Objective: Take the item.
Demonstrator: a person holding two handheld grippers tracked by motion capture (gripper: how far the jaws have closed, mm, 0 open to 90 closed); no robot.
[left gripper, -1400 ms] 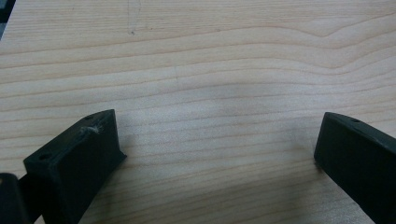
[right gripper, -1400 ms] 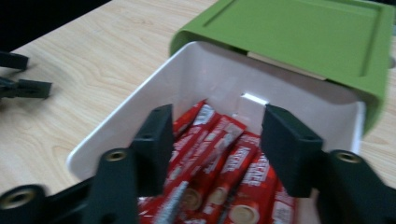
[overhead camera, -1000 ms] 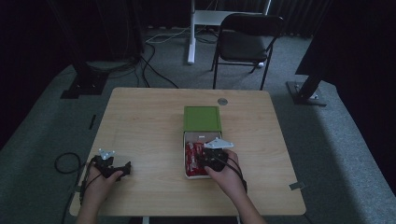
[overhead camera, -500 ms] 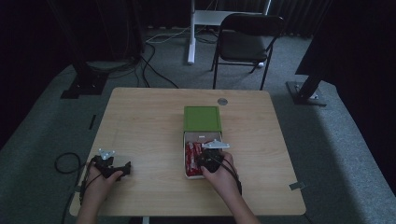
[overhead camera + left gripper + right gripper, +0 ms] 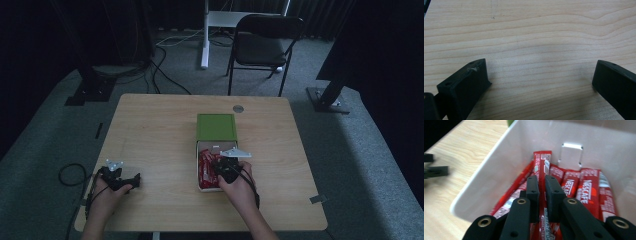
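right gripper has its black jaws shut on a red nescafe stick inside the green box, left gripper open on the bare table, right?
One thing is wrong: the red Nescafe stick lies in the white open box, not a green one, as the right gripper view shows. The right gripper is shut on it; the left gripper is open over the wooden table.

A dark studio-like lab: black curtains (image 5: pixel 40 40), equipment stands (image 5: pixel 87 85), floor cables (image 5: pixel 160 65), folding chair (image 5: pixel 262 45).
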